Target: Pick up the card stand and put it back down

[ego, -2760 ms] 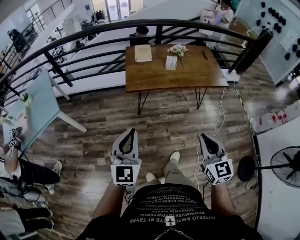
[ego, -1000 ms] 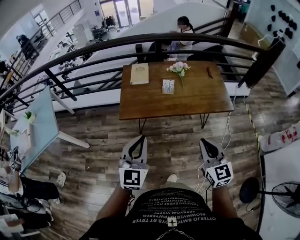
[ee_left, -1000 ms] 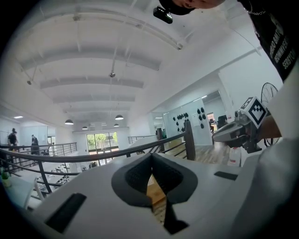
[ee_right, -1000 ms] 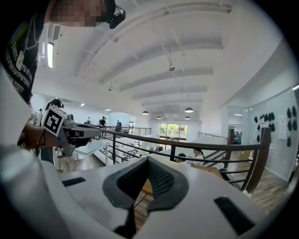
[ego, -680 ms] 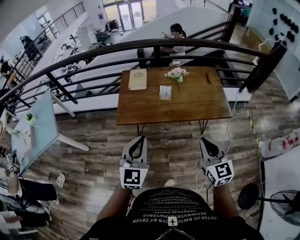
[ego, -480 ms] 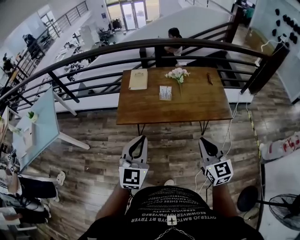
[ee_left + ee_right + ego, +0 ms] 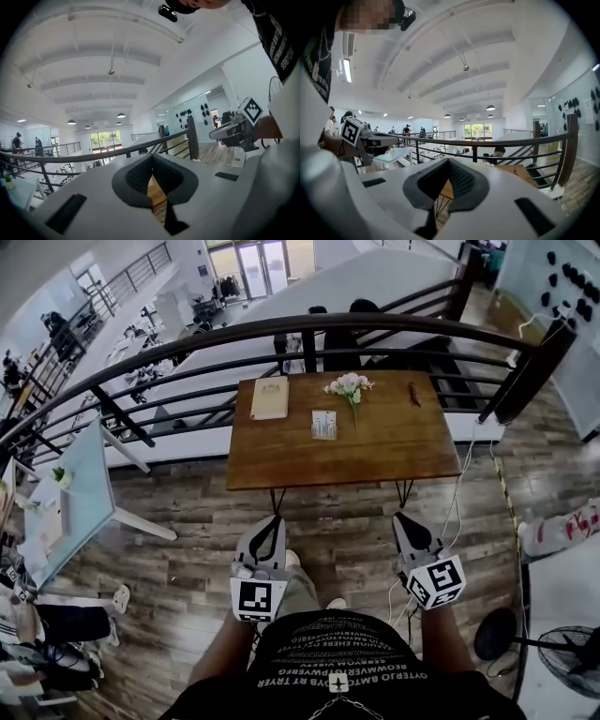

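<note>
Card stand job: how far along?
Nothing done yet: the card stand stands untouched on the wooden table. In hand: the left gripper and right gripper are shut and empty, over the floor, short of the table. Left: approach, open, grasp, lift, set back down.

On the bench (image 7: 375,451) the card stand (image 7: 323,424) sits between a book (image 7: 270,397) on its left and flowers (image 7: 347,385) on its right, with the railing (image 7: 187,339) behind.

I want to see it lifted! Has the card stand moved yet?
No. The card stand sits in the same spot on the table, beside the flowers.
</note>
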Demonstrator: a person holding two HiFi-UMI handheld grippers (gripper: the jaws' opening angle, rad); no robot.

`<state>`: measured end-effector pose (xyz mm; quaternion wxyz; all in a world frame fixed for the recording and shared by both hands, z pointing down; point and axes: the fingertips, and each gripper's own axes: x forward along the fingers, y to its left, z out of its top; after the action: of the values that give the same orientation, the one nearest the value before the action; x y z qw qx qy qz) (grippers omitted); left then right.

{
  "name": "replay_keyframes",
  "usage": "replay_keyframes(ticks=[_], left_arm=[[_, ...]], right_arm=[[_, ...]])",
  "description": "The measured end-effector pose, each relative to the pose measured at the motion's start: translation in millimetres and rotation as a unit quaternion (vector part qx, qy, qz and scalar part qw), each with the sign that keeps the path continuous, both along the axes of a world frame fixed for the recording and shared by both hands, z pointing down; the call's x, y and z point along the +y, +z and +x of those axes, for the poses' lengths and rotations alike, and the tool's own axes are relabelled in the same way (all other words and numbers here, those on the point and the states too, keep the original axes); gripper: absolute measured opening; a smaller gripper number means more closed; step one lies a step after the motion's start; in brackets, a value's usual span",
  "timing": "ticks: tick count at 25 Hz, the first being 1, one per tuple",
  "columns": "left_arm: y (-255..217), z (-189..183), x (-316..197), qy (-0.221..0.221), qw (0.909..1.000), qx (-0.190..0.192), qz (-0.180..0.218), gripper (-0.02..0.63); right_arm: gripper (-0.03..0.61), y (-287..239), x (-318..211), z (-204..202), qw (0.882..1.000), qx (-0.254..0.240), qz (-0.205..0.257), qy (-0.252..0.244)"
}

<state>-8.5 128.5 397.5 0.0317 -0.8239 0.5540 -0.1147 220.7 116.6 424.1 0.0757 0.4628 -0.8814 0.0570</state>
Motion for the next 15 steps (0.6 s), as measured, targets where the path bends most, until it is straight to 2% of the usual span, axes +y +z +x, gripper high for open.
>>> replay_keyframes(ticks=[15], left_arm=[[13.6,-21.9,-40.5,0.01,0.9999,0.002,-0.005,0.023]], right_arm=[[0.014,15.7,-37.1,-28.5,1.0,-0.008,-0.016,-0.001]])
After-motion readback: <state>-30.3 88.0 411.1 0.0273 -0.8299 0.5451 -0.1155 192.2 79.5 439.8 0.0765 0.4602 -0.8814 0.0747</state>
